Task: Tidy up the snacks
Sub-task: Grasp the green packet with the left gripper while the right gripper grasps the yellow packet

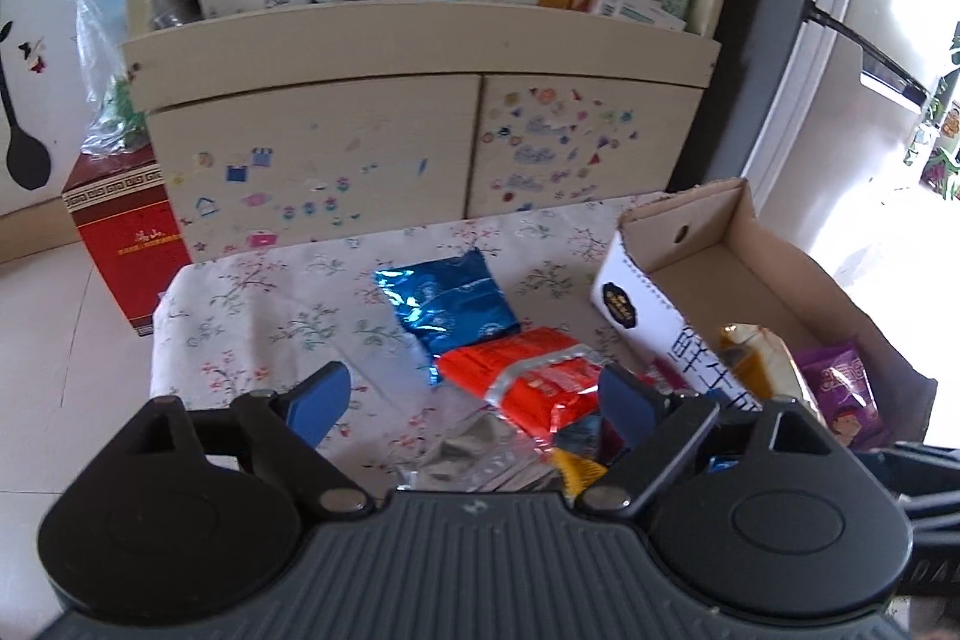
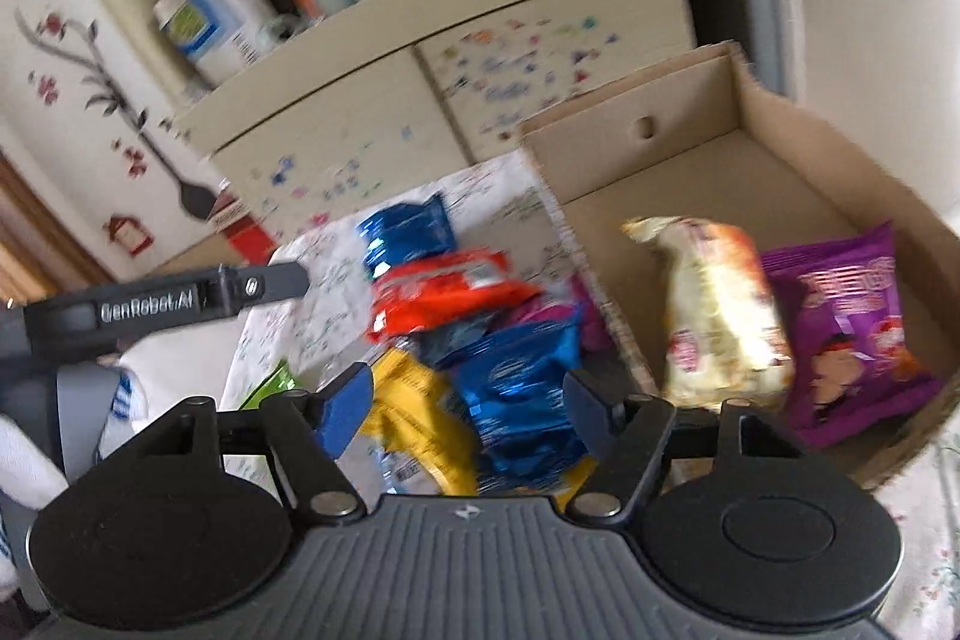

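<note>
Snack packets lie in a pile on a floral tablecloth (image 1: 252,304). In the left wrist view a blue foil packet (image 1: 450,307) and an orange packet (image 1: 528,379) lie ahead of my open, empty left gripper (image 1: 474,400). A cardboard box (image 1: 714,244) at the right holds a yellowish packet (image 1: 756,358) and a purple packet (image 1: 846,394). In the right wrist view my right gripper (image 2: 468,400) is open and empty above a blue packet (image 2: 522,394) and a yellow packet (image 2: 420,412). The red-orange packet (image 2: 444,292), the box (image 2: 690,142), its yellowish packet (image 2: 720,304) and purple packet (image 2: 846,328) show there too.
A cream cabinet (image 1: 420,112) with stickers and a cluttered shelf stands behind the table. A red box (image 1: 126,244) sits on the floor at the left. The left gripper's arm (image 2: 162,304) shows at the left of the right wrist view.
</note>
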A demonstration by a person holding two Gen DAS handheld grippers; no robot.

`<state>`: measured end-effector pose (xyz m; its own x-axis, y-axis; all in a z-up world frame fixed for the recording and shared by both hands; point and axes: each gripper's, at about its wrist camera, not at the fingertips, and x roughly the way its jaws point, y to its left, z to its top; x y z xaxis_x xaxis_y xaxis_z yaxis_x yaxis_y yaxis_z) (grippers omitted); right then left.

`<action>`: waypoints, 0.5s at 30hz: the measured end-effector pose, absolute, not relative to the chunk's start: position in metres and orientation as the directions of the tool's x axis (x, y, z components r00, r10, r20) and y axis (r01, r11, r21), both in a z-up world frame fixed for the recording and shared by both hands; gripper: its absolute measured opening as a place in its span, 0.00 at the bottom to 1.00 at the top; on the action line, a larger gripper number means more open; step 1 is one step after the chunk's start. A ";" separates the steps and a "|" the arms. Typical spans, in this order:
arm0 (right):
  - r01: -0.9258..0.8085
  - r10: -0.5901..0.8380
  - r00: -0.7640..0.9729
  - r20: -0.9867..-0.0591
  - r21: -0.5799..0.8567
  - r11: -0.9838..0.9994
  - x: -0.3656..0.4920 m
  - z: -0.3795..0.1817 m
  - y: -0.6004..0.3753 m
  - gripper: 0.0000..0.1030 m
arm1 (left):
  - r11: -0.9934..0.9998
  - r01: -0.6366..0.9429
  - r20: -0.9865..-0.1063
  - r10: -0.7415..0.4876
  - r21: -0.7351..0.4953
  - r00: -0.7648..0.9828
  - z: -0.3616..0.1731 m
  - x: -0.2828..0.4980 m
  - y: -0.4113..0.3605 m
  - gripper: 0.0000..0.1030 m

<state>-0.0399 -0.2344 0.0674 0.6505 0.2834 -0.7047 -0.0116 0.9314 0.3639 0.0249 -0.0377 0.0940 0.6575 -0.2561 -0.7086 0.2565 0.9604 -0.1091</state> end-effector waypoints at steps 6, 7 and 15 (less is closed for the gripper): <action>-0.125 0.312 0.616 -0.723 0.301 0.945 -0.034 0.059 -0.203 0.74 | 0.969 0.225 -0.711 -0.229 -0.101 0.664 0.093 0.027 -0.013 0.89; -0.138 0.310 0.610 -0.729 0.288 0.948 -0.033 0.058 -0.198 0.74 | 0.971 0.218 -0.717 -0.222 -0.099 0.661 0.092 0.027 -0.008 0.90; -0.187 0.262 0.586 -0.767 0.187 0.964 -0.027 0.047 -0.177 0.71 | 0.981 0.181 -0.783 -0.167 -0.071 0.599 0.064 0.032 0.016 0.90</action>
